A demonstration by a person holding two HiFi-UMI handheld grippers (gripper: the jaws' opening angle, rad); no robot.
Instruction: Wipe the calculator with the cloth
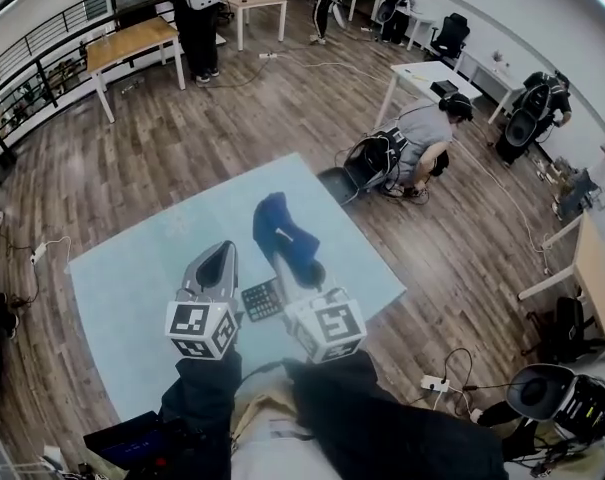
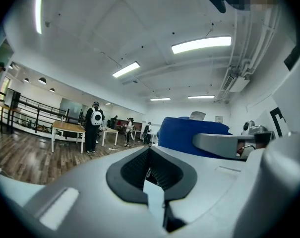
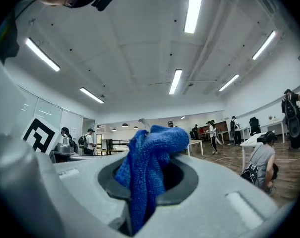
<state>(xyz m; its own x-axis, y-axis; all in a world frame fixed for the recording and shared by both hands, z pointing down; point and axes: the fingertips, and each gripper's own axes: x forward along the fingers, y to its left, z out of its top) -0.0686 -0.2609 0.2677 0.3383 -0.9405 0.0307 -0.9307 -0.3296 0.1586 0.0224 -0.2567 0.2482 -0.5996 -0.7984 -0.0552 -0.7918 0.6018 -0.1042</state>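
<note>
No word, brand or number is showing clearly enough to be read. The left marker cube (image 1: 202, 328) and the right marker cube (image 1: 329, 326) are carrying only black and white square patterns, not letters. The calculator (image 1: 263, 299) is showing its keys, but their print is appearing too small to tell. A small wall sign (image 2: 218, 118) is looking blurred in the left gripper view.

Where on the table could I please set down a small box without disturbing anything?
The table is bare across its left half, beyond the left gripper, and along the far edge behind the cloth. It is crowded near the front, where the calculator lies between that gripper and the right gripper.
</note>
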